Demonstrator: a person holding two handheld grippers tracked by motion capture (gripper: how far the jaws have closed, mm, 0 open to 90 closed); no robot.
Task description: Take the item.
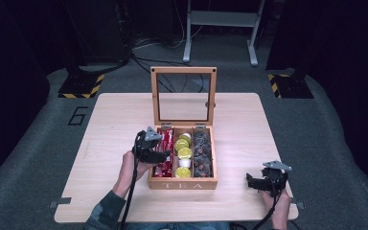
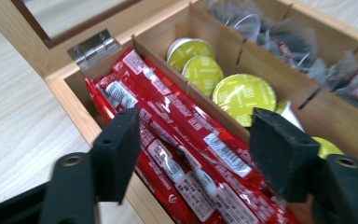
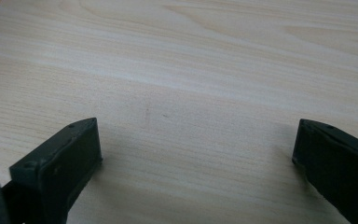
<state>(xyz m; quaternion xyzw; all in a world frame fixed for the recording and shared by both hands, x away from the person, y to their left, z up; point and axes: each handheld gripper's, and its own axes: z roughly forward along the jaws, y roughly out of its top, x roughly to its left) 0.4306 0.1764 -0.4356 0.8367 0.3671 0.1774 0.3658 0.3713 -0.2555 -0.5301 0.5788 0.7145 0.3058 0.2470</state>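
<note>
A wooden tea box [image 1: 182, 184] sits mid-tabletop [image 1: 115, 124], its glass-paned lid standing upright at the back. Your left claw [image 2: 191, 154] hovers over the box's left compartment, jaws spread wide above the red sachets [image 2: 177, 140] packed there. The middle compartment holds yellow-green capsules [image 2: 244, 95], and the right one holds dark wrapped tea bags [image 2: 307, 51]. Your right claw [image 3: 191, 149] rests low over bare wood near the tabletop's right front corner, well apart from the box, jaws wide open and holding nothing.
</note>
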